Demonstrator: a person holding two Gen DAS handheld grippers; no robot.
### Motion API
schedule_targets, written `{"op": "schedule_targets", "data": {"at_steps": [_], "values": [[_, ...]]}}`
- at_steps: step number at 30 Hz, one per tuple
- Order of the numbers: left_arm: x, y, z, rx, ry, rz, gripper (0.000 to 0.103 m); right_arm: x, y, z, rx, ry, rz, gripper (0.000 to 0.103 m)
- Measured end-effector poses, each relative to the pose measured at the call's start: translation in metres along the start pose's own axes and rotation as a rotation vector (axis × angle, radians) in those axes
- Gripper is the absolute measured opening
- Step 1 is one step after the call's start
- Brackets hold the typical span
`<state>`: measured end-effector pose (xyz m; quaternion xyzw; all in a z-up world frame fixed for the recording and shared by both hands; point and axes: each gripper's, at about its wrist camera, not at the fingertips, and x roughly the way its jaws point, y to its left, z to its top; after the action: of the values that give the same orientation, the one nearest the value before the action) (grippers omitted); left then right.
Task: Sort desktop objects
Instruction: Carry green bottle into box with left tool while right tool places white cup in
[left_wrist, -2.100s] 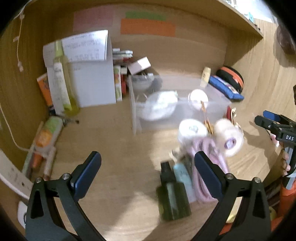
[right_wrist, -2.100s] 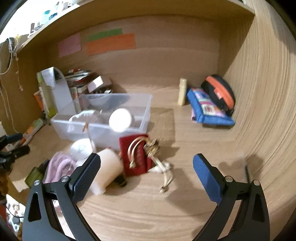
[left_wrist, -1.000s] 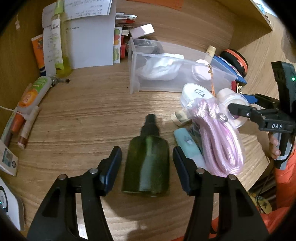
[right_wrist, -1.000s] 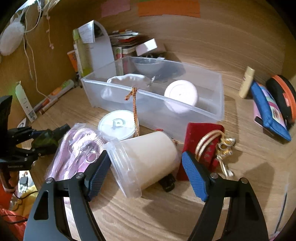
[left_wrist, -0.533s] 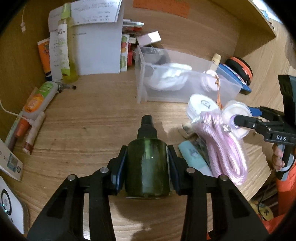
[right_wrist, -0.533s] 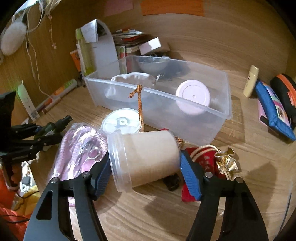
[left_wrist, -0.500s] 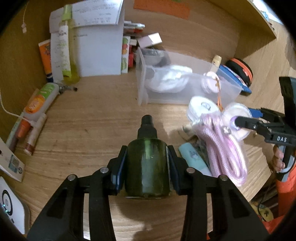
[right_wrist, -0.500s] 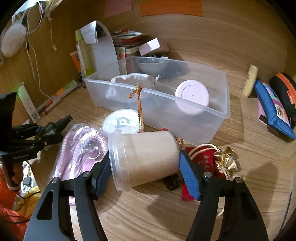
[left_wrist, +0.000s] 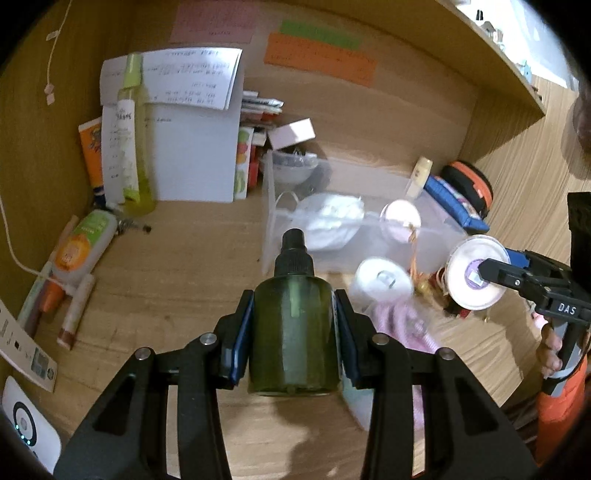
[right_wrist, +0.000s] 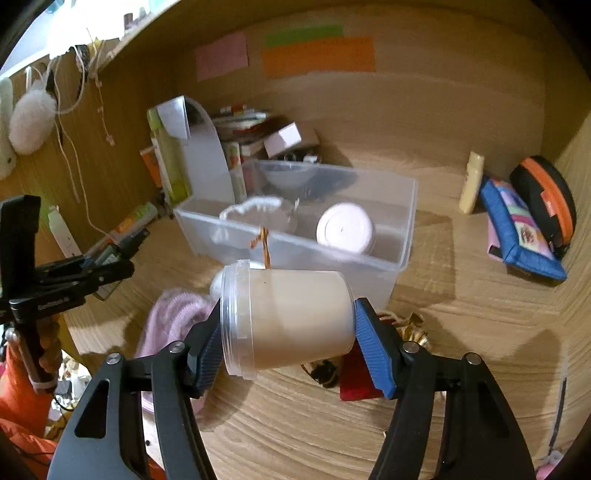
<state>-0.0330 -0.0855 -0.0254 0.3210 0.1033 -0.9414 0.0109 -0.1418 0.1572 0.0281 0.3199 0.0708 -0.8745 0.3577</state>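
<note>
Now both tools are loaded. The left tool is clenched on a dark green, round plastic bottle with a black screw cap; its blue pads press the bottle's two sides, the cap points away from the camera, and the bottle hangs clear of the wooden surface, casting a shadow below. The right tool grasps a translucent, cream-filled plastic cup with a clear lid, held sideways with one blue pad against the lidded end and the other against the base; it too is off the surface.

Beyond both lies a clear rectangular plastic bin, holding a white crumpled mask-like item, a pale pink round lid and a small clear bowl. Just in front of the bin lie a white round container and a pink coiled cord in a bag, blurred in both views. A red pouch with gold cord lies under the right tool. Against the back wall stand a tall yellow-green spray bottle and a white paper holder; a blue patterned pouch and a black-and-orange case lie at the far right.
</note>
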Motion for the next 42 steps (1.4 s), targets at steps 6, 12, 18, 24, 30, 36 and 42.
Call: {"op": "schedule_targets", "data": {"at_steps": [6,12,18,24,30,36,42], "values": [[0.000,-0.011,0.026,0.005,-0.039,-0.038,0.041,-0.010,0.000,0.015,-0.002,-0.047,-0.006,0.062],[0.006,-0.019,0.050,0.026,-0.066,-0.061,0.041,-0.014,-0.007,0.028,0.028,-0.086,-0.011,0.062],[0.016,-0.024,0.069,0.029,-0.074,-0.077,0.041,-0.012,-0.018,0.044,0.047,-0.122,-0.018,0.062],[0.029,-0.031,0.086,0.053,-0.076,-0.087,0.041,-0.004,-0.031,0.056,0.086,-0.134,-0.021,0.062],[0.055,-0.030,0.100,0.051,-0.040,-0.095,0.041,0.019,-0.043,0.061,0.134,-0.110,-0.001,0.062],[0.087,-0.027,0.104,0.059,0.011,-0.085,0.041,0.047,-0.044,0.059,0.133,-0.060,-0.021,0.062],[0.111,-0.022,0.098,0.048,0.043,-0.071,0.041,0.054,-0.042,0.059,0.132,-0.066,-0.063,0.062]]}}
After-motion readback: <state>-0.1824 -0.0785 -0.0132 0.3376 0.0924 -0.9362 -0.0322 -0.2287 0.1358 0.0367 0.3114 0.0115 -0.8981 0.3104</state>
